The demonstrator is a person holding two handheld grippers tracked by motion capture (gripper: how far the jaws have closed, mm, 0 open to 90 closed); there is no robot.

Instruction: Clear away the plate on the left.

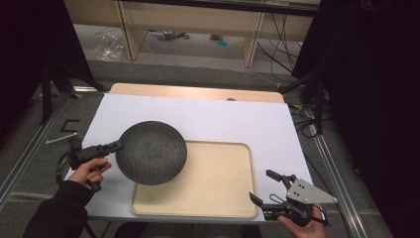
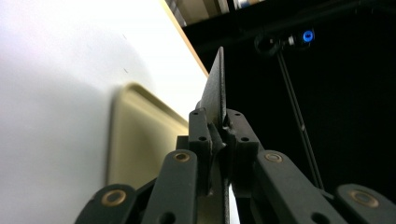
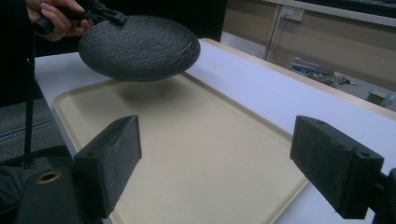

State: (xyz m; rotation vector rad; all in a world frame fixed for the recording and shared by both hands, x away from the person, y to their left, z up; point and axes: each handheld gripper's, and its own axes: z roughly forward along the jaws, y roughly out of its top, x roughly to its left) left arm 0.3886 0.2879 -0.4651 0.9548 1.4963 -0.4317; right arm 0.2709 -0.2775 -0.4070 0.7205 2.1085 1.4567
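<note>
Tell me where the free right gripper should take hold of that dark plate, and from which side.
Probably the thin rim of the dark plate opposite the left gripper, which is clamped on its edge. The plate hangs roughly level above the tray, so the open right gripper could come in sideways from the tray's side, one of its fingers above the rim, one below.

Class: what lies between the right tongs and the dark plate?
Only bare tray. The right gripper view shows nothing between the right tongs and the dark plate.
</note>
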